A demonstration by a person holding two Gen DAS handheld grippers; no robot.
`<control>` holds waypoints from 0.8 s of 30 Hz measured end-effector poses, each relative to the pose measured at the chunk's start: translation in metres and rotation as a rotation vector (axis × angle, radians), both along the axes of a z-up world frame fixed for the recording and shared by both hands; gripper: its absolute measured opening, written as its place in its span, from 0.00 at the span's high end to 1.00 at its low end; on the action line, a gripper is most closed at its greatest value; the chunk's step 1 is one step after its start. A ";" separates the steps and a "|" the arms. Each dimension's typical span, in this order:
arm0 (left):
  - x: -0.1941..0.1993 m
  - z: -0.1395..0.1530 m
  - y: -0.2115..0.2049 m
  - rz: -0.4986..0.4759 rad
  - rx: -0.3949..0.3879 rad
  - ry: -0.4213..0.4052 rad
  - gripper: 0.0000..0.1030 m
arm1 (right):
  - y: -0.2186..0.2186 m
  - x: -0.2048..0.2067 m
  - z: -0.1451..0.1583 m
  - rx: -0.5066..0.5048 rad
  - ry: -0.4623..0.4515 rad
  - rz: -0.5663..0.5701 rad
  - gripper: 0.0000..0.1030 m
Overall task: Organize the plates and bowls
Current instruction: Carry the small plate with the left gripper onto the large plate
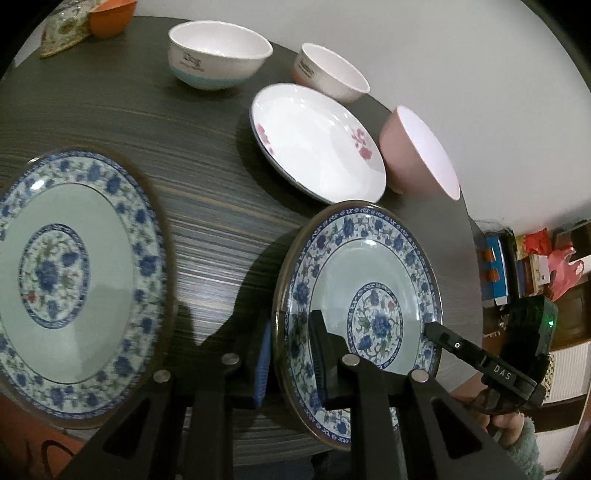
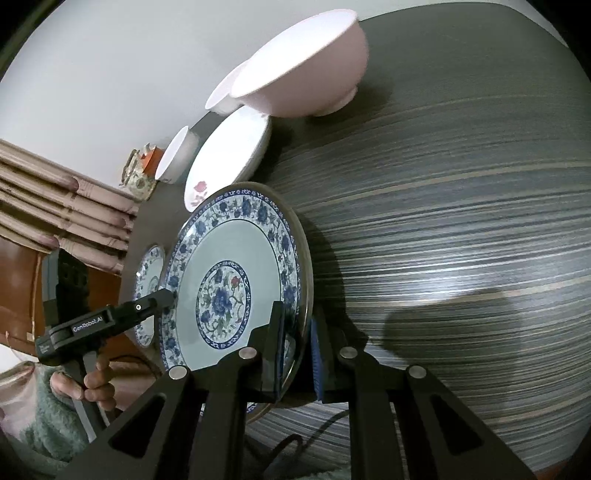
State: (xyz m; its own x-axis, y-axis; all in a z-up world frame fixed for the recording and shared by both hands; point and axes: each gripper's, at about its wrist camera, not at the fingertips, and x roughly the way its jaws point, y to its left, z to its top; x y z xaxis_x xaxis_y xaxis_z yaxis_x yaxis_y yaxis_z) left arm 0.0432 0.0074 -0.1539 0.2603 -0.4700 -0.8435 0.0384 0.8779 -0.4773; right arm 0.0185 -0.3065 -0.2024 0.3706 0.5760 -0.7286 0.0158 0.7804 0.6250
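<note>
Plate (image 1: 369, 266) w/ blue flower border and pale green centre sat between your two grippers, above a dark striped table (image 1: 214, 206). It looked raised off the tabletop, w/ a shadow beneath it, though how high I couldn't tell.

Your left gripper (image 1: 290, 354) was clamped on the plate's rim at one side, blue pad under, black finger on top. Your right gripper (image 2: 297, 350) was pinched tight on the opposite rim in the same way. So both hands shared one plate.

A matching blue plate (image 1: 74, 266) lay flat on the table, well apart, on your left-hand side. Further back were a white plate w/ pink flowers (image 1: 317, 144), a pink bowl (image 1: 417, 151) just beside it, a small white bowl (image 1: 332, 72), a bigger white bowl w/ blue base (image 1: 218, 55) and an orange bowl (image 1: 110, 18) at the far edge.

Step in hand, as I judged it: carrying the blue plate to stack it w/ its twin. Next move called for both hands travelling together at one pace, keeping the plate near level so neither rim slipped from the pads. You'd need to centre it over the twin, lower gently, then let go on both sides only once it rested.
</note>
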 end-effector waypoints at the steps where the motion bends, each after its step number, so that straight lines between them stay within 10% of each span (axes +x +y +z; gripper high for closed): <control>1: 0.000 0.003 0.005 0.008 0.001 -0.008 0.82 | 0.003 0.001 0.002 0.000 -0.006 0.006 0.87; 24: -0.008 0.049 0.155 0.223 0.052 -0.101 0.82 | 0.139 0.049 0.058 -0.028 -0.094 0.208 0.86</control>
